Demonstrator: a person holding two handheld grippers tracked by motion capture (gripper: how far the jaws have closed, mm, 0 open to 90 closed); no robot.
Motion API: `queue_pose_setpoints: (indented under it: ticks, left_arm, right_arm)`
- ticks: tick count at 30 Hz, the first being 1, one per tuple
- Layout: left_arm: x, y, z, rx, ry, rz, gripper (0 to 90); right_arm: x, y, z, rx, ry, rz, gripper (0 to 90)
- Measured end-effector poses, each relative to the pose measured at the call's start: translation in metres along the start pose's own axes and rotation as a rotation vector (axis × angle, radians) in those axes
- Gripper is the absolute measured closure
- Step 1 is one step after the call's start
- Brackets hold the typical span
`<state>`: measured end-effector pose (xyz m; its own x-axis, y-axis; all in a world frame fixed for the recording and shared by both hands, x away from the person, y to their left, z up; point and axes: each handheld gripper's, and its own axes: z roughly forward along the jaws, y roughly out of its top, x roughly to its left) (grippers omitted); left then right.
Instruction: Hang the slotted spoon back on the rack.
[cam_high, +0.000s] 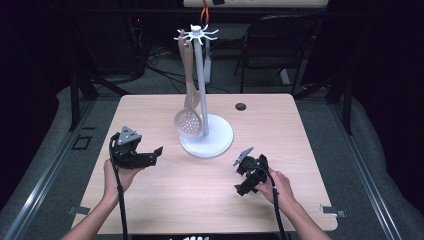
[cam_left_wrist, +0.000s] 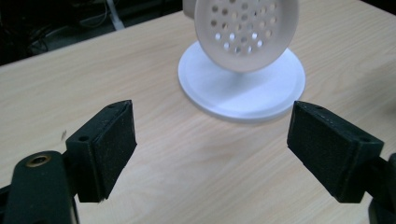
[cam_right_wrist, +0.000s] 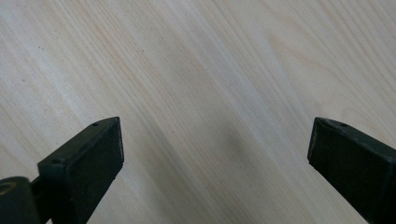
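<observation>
Fingers (cam_left_wrist: 109, 149) of left gripper (cam_high: 150, 157) spread wide, empty, aimed at slotted spoon (cam_high: 188, 122) hanging on white stand (cam_high: 206, 142) | right gripper (cam_high: 246, 172) fingers (cam_right_wrist: 84, 163) likewise wide apart, empty, over bare bench (cam_high: 280, 125) | step: likely approach, nothing grasped | next: probably left closes in on spoon, lifts it off hook.

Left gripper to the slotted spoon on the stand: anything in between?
Nothing. In the left gripper view, bare table runs from the open left gripper to the stand base under the hanging slotted spoon.
</observation>
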<state>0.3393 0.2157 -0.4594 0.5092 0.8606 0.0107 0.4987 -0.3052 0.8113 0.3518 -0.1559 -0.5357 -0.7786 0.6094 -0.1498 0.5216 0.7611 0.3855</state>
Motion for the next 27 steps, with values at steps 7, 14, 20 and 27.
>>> queue_pose_setpoints:
  ticks: [7,14,20,27]
  left_arm:
    - [0.005,-0.024,0.002,0.059,-0.001,-0.017,15.0]
    - [0.004,-0.041,0.008,0.107,-0.006,-0.032,14.7]
    - [0.004,-0.052,0.014,0.137,-0.011,-0.035,14.0]
    - [0.008,-0.057,0.017,0.145,-0.017,-0.052,12.4]
  right_arm:
    - [0.000,0.000,0.000,0.001,0.000,0.001,3.0]
    - [0.000,0.000,0.001,0.002,0.000,0.001,3.0]
    - [0.000,-0.001,0.000,0.004,-0.001,-0.004,3.0]
    - [0.000,-0.001,0.001,-0.006,-0.001,0.000,3.0]
